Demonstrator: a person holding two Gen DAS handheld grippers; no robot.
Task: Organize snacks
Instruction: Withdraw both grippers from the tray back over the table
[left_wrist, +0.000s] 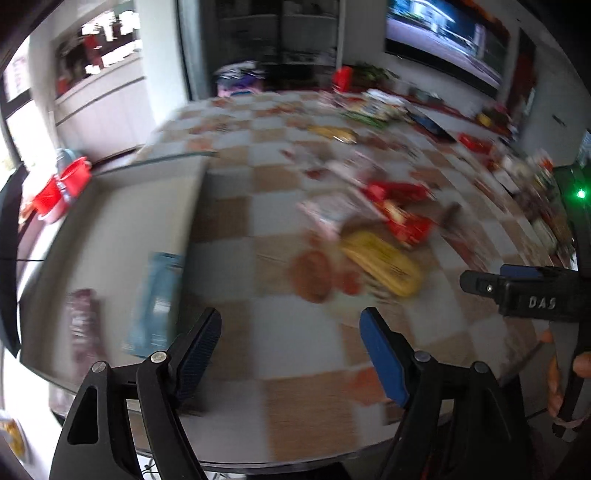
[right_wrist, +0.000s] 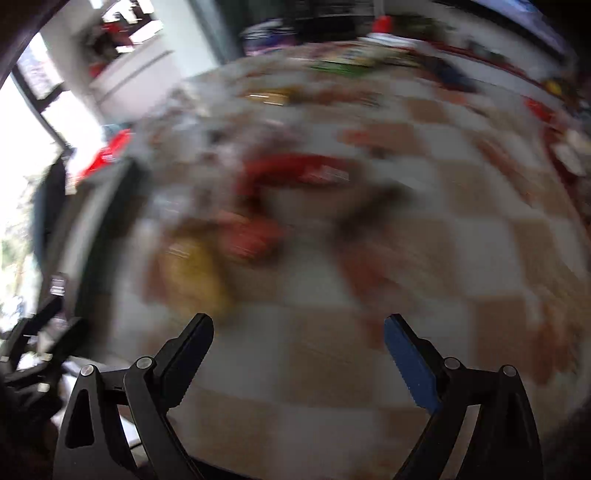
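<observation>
Both views are motion-blurred. Snack packets lie in a heap on the checkered table (left_wrist: 306, 398): a yellow packet (left_wrist: 380, 264), a red packet (left_wrist: 402, 206), a pink-white packet (left_wrist: 328, 212) and a round brown snack (left_wrist: 310, 275). A grey tray (left_wrist: 122, 236) at left holds a light-blue packet (left_wrist: 155, 302) and a dark red packet (left_wrist: 83, 325). My left gripper (left_wrist: 291, 350) is open and empty above the table's near edge. My right gripper (right_wrist: 299, 354) is open and empty; its tip (left_wrist: 480, 286) shows at right. The yellow packet (right_wrist: 195, 273) and the red packet (right_wrist: 295, 170) lie ahead of it.
More packets (left_wrist: 373, 107) lie along the table's far side and right edge. A red bucket (left_wrist: 61, 188) stands left of the tray. A cabinet (left_wrist: 99, 103) and a screen (left_wrist: 443, 37) are at the back.
</observation>
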